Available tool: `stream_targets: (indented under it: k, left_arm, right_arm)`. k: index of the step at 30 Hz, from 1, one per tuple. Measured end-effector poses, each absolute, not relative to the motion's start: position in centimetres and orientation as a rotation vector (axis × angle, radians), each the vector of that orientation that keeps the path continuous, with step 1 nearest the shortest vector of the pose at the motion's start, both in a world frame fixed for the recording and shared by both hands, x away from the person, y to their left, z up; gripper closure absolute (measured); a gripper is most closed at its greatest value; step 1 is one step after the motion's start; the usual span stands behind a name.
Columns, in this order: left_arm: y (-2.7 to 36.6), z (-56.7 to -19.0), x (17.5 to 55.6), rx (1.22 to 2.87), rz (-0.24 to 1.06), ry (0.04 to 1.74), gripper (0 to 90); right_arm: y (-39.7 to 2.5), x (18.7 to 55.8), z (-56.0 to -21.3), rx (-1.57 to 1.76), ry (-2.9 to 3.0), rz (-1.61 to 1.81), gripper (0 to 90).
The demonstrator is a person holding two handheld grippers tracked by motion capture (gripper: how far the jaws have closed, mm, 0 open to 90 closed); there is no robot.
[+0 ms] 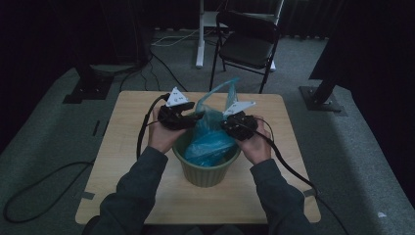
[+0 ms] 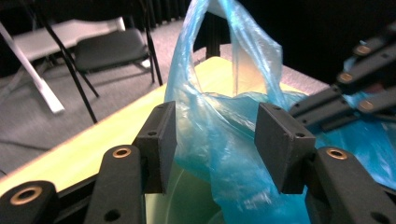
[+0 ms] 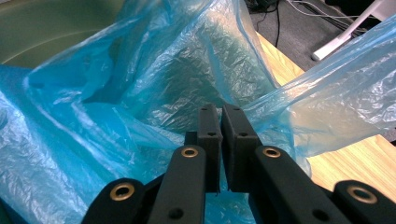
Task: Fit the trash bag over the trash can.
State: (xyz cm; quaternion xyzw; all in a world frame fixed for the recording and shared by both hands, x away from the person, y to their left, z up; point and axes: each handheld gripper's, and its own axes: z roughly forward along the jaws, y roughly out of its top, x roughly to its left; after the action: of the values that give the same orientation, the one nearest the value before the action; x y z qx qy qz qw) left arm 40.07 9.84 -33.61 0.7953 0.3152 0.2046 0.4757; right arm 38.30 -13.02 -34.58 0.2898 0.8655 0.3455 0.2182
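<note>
A green pot [image 1: 205,174] stands mid-table with a blue plastic bag [image 1: 211,142] stuffed in it; the bag's handles stick up behind. My left gripper [image 1: 196,117] is at the pot's left rim. In the left gripper view it [image 2: 215,140] is open, and a fold of the bag [image 2: 224,121] hangs between the jaws above the pot's inside [image 2: 187,200]. My right gripper [image 1: 228,125] is at the right rim. In the right gripper view it [image 3: 220,116] is shut on the bag's thin film [image 3: 140,93], with the pot wall [image 3: 46,23] behind.
The wooden table [image 1: 147,196] has bare room around the pot. Behind it stand a black folding chair [image 1: 249,41] and a white stand leg [image 1: 199,34]. Cables [image 1: 49,181] trail over the grey carpet, and black stand bases [image 1: 323,100] sit at both sides.
</note>
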Motion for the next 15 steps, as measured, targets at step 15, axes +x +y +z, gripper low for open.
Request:
stream_targets:
  k: [15]
  left_arm:
    - [11.9, -34.9, 40.1, 1.989, 0.565, 0.827, 89.4]
  right_arm:
    - [-14.2, 38.0, -33.9, 0.814, 2.364, 0.892, 86.3]
